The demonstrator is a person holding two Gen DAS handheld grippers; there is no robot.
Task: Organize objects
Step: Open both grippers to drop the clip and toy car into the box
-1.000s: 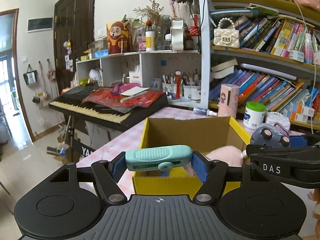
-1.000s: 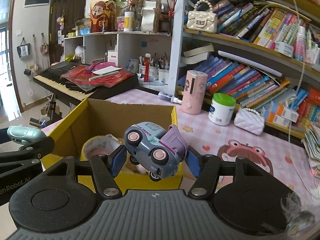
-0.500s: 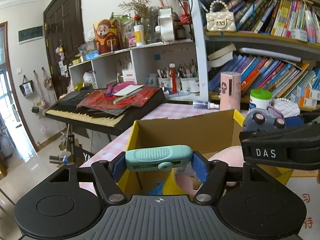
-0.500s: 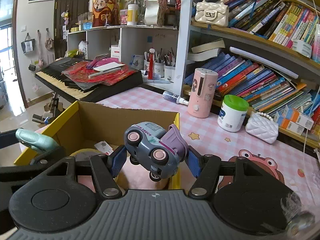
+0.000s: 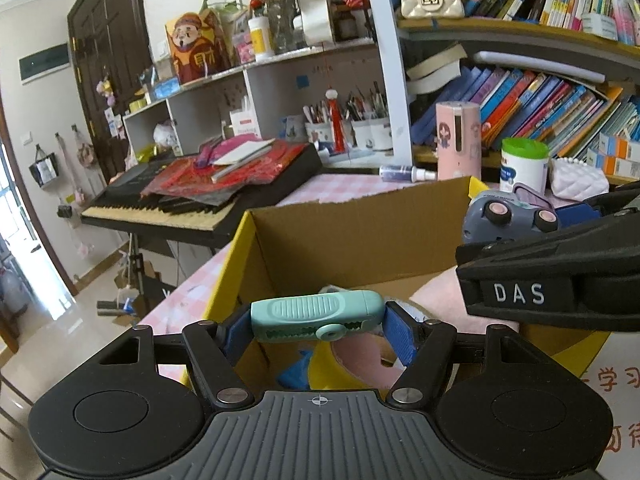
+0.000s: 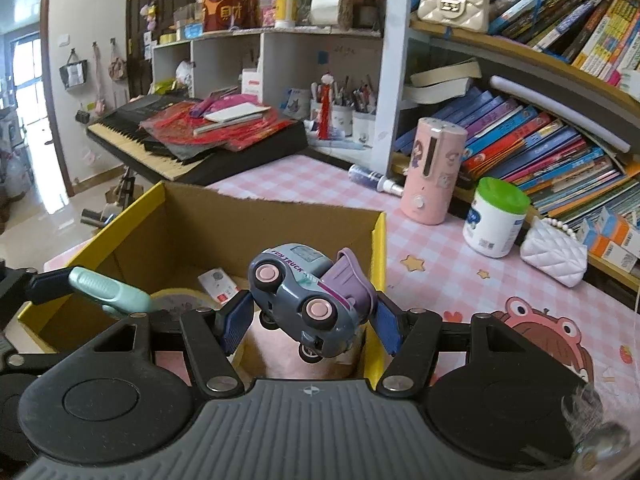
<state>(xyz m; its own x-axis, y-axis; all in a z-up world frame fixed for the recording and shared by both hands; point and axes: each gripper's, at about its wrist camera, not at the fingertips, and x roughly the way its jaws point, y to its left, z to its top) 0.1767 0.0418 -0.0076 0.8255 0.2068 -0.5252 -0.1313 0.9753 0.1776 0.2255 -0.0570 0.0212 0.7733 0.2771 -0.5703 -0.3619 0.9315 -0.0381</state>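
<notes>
My left gripper is shut on a mint-green clip-shaped tool, held crosswise over the near edge of an open cardboard box with yellow outer walls. My right gripper is shut on a grey and purple toy truck, tilted nose-down above the same box. In the right wrist view the green tool shows at the left over the box. Inside lie a roll of tape, a small card and something pink.
The box stands on a pink checked tablecloth. Behind it are a pink cylinder, a green-lidded jar, a white quilted purse and a spray bottle. Bookshelves fill the right; a keyboard stands at the left.
Both grippers have moved forward and a little lower over the box, so its inside shows more. Each keeps its grip on its object.
</notes>
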